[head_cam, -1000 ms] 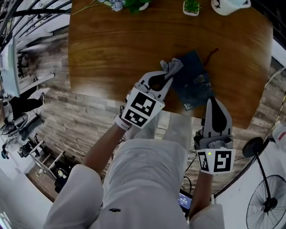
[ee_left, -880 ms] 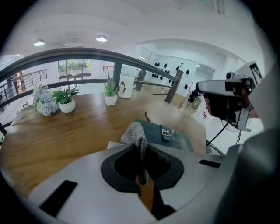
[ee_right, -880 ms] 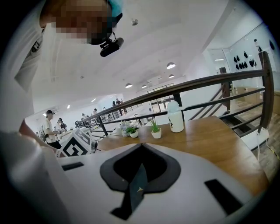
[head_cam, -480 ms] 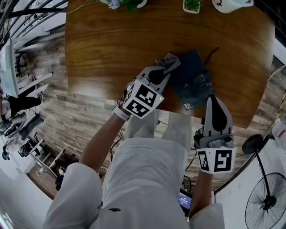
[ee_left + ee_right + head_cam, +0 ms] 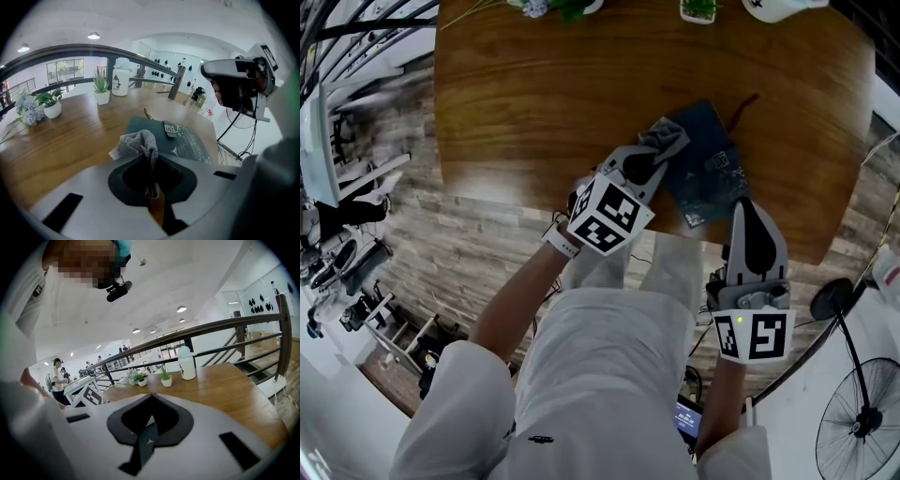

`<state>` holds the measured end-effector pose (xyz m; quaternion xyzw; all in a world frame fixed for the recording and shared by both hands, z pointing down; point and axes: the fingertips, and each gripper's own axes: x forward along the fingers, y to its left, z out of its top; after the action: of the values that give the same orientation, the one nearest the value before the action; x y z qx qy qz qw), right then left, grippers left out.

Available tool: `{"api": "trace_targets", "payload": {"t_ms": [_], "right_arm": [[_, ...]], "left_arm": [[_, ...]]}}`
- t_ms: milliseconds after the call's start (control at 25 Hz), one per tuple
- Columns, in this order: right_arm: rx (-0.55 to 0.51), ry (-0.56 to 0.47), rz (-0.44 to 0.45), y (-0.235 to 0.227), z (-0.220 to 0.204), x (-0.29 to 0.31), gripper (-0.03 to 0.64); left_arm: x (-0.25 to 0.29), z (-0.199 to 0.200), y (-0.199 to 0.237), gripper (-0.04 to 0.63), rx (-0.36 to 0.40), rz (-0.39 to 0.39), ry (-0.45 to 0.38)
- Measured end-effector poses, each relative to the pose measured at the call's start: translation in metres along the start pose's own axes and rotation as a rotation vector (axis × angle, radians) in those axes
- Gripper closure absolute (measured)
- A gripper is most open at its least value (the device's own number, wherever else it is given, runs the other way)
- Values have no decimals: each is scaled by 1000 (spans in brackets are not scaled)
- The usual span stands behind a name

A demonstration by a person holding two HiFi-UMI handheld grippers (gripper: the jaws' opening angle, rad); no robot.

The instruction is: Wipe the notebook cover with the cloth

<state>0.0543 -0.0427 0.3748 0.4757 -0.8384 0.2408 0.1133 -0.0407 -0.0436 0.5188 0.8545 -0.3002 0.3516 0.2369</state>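
Left gripper (image 5: 647, 164) is clamped on a fold of the grey cloth (image 5: 667, 138), bunched at the left edge of the dark notebook (image 5: 710, 171), which lies flat on the table (image 5: 525, 84). Cloth looks limp and light; the stiff notebook may slide. Right gripper (image 5: 748, 217) has its jaws together, empty, just beside the notebook.

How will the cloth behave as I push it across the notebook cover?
Likely floppy: the cloth sits in folds at the left gripper, so it may crumple rather than slide flat. Its knit texture probably drags on the notebook.
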Motion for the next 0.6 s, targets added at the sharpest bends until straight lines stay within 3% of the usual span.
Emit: {"api": "trace_targets", "payload": {"t_ms": [600], "right_arm": [[23, -20, -49, -2, -8, -19, 612]], "left_arm": [[11, -8, -61, 566, -16, -100, 16]]}}
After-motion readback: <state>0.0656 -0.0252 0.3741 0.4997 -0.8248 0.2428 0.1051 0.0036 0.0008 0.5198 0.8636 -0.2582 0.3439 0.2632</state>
